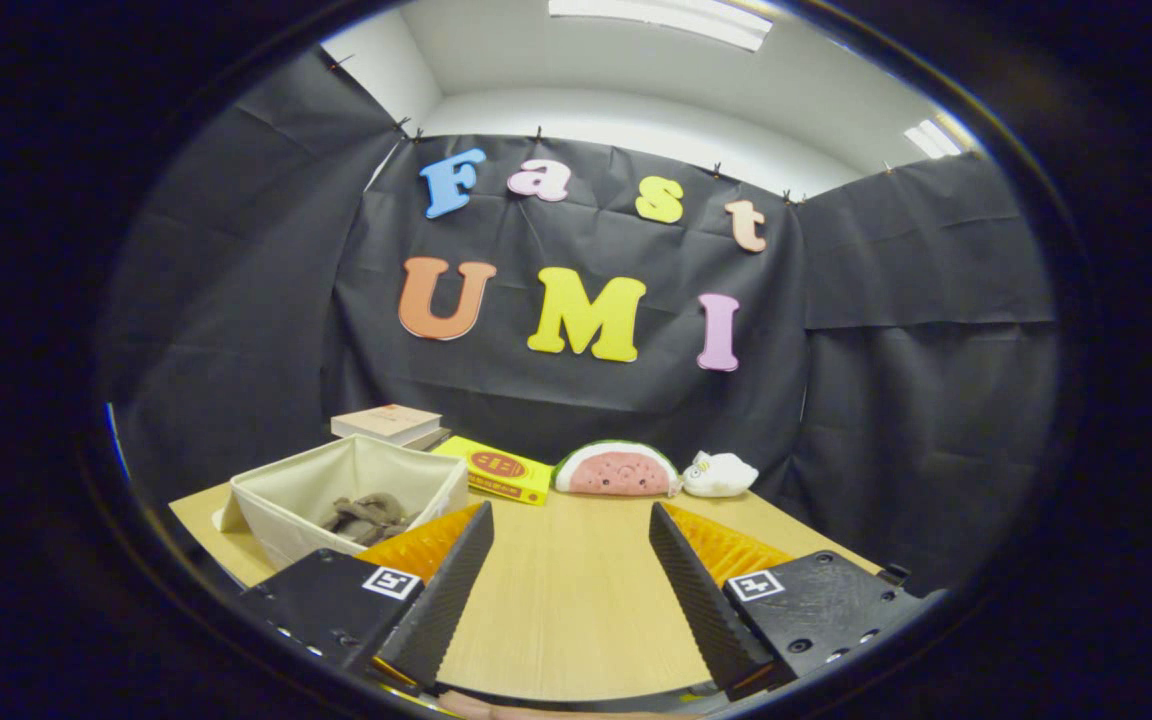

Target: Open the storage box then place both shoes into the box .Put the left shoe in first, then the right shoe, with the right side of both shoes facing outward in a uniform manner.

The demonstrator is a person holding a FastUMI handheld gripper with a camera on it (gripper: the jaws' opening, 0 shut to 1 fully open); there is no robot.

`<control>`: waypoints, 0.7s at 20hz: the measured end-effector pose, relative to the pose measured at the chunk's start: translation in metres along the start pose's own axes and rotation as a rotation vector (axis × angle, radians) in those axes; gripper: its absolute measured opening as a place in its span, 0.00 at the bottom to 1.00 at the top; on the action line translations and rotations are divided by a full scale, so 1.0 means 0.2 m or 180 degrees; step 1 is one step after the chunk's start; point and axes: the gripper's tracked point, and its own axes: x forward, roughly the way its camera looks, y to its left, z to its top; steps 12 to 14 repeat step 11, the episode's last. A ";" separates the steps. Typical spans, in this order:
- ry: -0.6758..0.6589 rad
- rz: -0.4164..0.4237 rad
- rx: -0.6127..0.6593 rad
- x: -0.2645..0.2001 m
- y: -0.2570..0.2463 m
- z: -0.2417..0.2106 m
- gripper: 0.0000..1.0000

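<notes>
**A:** Where is the tool [569,560], and what are its fingers doing?

**B:** It sits low over a pale wooden desk [576,620], pointing toward the back wall of black cloth. The two fingers are spread wide apart. Nothing lies between them but bare wood, and they grip nothing.

**A:** Where is the storage box?

**B:** The storage box [281,510] stands on the desk just ahead of the left finger [451,590] and off to its left side. It is an off-white fabric box, open at the top. The tip of that finger overlaps its near right corner in the picture; I cannot tell whether they touch.

**A:** Is anything inside it?

**B:** Yes. A crumpled brownish-grey item [368,517] lies on the bottom of the box. It may be a shoe, but it is too small and rumpled to say for certain.

**A:** What else is on the desk?

**B:** Behind the box, near the wall, lies a short stack of books [388,423]. Just to their right, a flat yellow box [498,470] rests at an angle. Farther right, beyond the gap between the fingers, a plush watermelon slice [616,470] stands against the cloth, with a small white soft toy [719,474] just beside it.

**A:** And above the desk?

**B:** Black cloth covers the booth on three sides. Over it, a white ceiling with a long strip light [661,18] is visible.
</notes>
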 end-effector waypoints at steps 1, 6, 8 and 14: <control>-0.0014 -0.0006 0.0023 0.01 -0.01 0.01 0.96; -0.0085 -0.0114 0.0060 0.06 -0.10 0.04 0.96; -0.0096 -0.0143 0.0078 0.05 -0.13 0.05 0.96; -0.0063 -0.0118 0.0116 0.06 -0.13 0.04 0.96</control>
